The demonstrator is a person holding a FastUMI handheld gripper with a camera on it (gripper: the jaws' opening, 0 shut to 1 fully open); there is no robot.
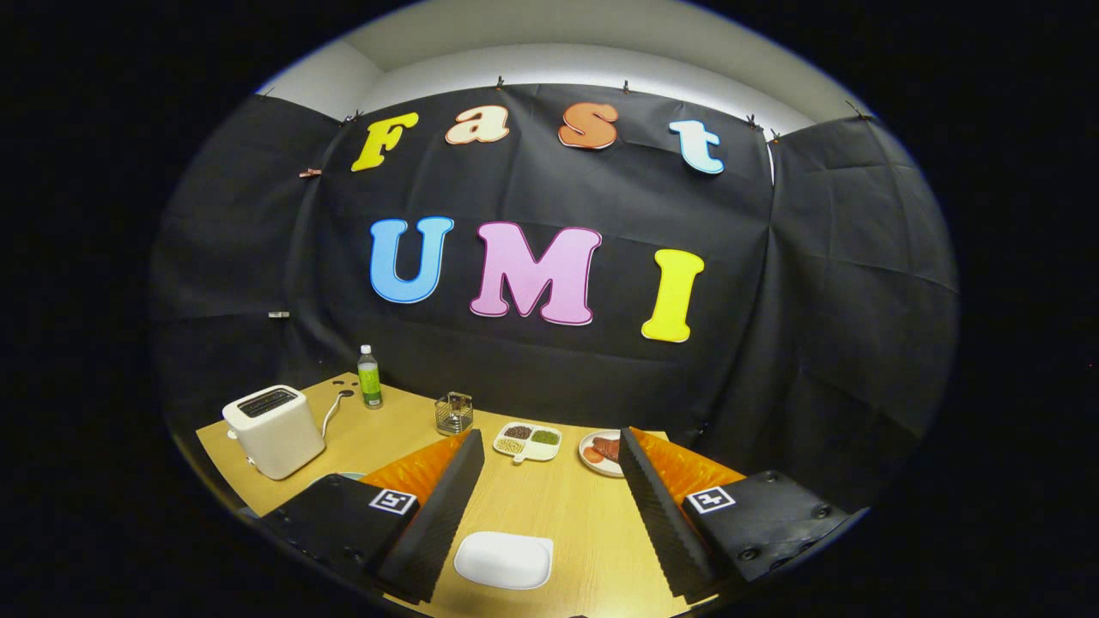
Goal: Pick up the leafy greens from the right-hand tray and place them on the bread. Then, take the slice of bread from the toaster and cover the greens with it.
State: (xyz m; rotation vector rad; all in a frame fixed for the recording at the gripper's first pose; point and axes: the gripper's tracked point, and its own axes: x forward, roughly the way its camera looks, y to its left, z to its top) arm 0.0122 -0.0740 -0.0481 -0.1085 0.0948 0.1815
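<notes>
Right, starting at the left of the wooden surface (549, 515): a pale toaster (275, 429) stands there, its cord trailing back toward a bottle (369, 378) with a green label. I can't tell from here whether a slice sits in its slots. Next along, a small clear glass holder (453, 413), then a divided tray (527, 441) with three little heaps, one of them green; that may be the greens, though they're too small to be sure. Just right of it, a round plate (592, 459) with something reddish, half behind the right finger. The claw (549, 506) hangs wide open, holding nothing, and between its fingers lies a pale rounded slab (503, 560), likely the bread. Leaves like that should be light, limp and easily bruised, so I'd pinch gently at the thick of the bunch, not the edge.
</notes>
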